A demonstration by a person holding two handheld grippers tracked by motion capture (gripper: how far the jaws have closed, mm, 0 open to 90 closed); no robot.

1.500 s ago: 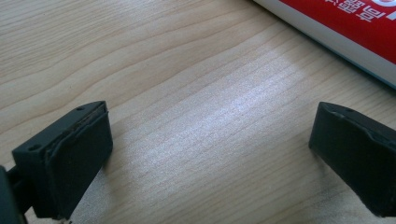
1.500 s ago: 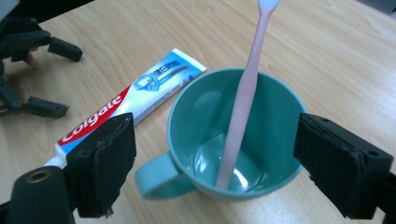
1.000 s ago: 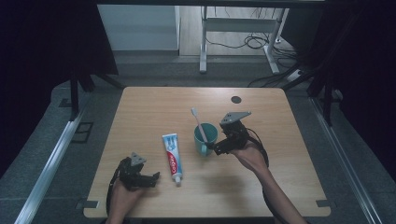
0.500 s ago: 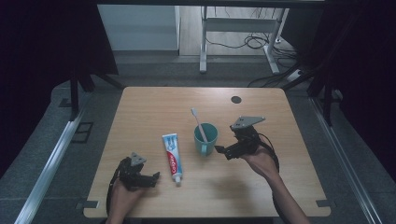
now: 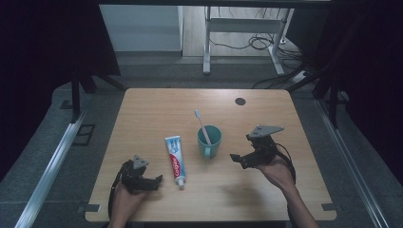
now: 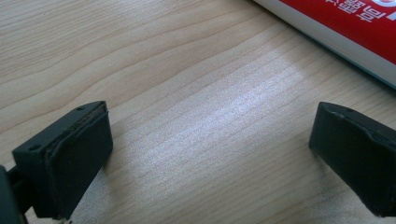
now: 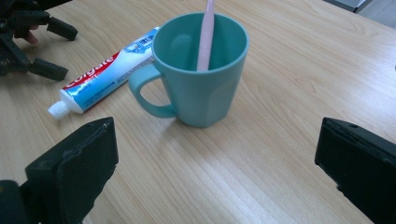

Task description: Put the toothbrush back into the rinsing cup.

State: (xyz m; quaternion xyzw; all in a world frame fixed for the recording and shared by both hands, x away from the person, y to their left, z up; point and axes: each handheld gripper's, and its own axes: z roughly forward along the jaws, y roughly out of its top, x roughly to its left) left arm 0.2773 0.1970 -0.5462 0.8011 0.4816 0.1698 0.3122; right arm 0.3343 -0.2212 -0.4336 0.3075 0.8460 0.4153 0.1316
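Toothbrush (image 5: pixel 203 127) standing in mug (image 5: pixel 209 142), toothpaste (image 5: pixel 175 155) flat on desk (image 5: pixel 157 109), right gripper (image 5: pixel 243 159) and left gripper (image 5: pixel 154 183) fingers both released, nothing grasped.

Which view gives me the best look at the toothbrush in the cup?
The right gripper view: the pink toothbrush stands close and sharp inside the teal cup, though its head is cut off at the top. The high view shows the whole toothbrush, small, leaning out of the cup. The left gripper view looks at table and toothpaste.
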